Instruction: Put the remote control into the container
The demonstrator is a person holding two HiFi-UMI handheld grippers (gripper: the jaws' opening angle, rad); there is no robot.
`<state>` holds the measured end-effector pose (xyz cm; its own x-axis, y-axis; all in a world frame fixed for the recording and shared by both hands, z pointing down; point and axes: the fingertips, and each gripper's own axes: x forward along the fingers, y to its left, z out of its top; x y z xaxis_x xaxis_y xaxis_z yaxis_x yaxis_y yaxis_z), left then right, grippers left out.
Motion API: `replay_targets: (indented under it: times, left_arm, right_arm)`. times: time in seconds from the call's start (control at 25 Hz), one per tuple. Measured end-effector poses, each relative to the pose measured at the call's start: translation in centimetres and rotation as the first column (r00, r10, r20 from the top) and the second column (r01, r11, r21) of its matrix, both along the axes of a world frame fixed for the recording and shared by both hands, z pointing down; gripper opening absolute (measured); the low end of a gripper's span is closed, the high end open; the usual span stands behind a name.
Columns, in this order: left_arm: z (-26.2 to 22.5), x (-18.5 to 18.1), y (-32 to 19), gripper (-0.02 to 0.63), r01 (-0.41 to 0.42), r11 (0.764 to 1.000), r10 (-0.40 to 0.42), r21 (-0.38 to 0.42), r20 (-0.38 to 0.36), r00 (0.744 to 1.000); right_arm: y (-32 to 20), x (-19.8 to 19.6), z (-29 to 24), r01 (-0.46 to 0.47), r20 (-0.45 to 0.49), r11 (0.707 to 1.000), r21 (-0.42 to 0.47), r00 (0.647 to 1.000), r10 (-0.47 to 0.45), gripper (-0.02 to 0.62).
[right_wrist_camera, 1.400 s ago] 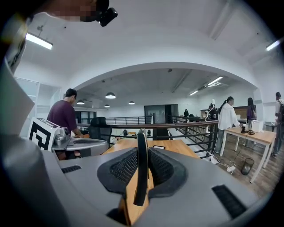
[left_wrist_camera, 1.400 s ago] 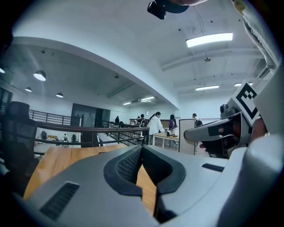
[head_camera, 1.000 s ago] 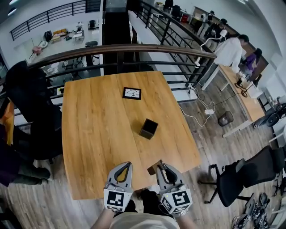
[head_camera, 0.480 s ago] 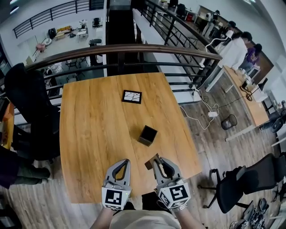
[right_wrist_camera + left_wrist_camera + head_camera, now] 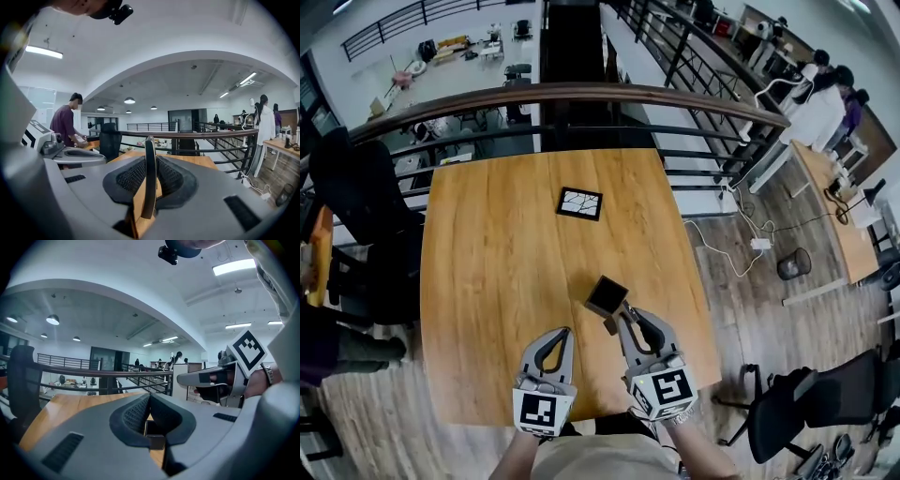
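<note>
Right gripper view has the right gripper (image 5: 150, 152) clamped on the remote control (image 5: 149, 180), a thin dark slab seen edge-on and standing upright between the ribbed pads (image 5: 131, 178). The left gripper (image 5: 565, 334) sits beside it over the near edge of the table (image 5: 487, 281), its jaws pressed together on nothing.

From the head view, the container (image 5: 607, 294), a small black open-topped box, stands just ahead of the right jaw tips, in the near right part of the table. The remote's free end reaches about to the box's near wall; whether it touches or has got over the rim I cannot tell. So the pick-up looks done. What seems left is to bring the remote over the opening, lower it in and let go. The box is small, so the remote will probably have to go in end first.

The table is bare pale wood apart from the box and a black-framed card (image 5: 578, 202) lying flat toward the far edge.

Past the far edge runs a dark railing (image 5: 581, 94) with a lower office floor beyond it. A black chair (image 5: 361, 197) stands off the left edge. To the right, on the wood floor, are a cable, a waste bin (image 5: 794, 264), a long desk (image 5: 836, 211) and a few people (image 5: 825, 94) standing farther off.
</note>
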<state>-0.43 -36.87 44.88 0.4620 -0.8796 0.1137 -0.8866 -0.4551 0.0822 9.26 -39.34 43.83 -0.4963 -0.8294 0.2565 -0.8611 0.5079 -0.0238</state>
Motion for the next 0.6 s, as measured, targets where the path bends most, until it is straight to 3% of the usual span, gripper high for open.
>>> replay_targets:
  times: [0.6]
  left_arm:
    - [3.1, 3.2, -8.2, 0.012, 0.093, 0.991, -0.092, -0.094, 0.014, 0.996]
  right_arm:
    - [-11.8, 1.6, 10.4, 0.061, -0.033, 0.991, -0.116, 0.997, -0.065, 0.083]
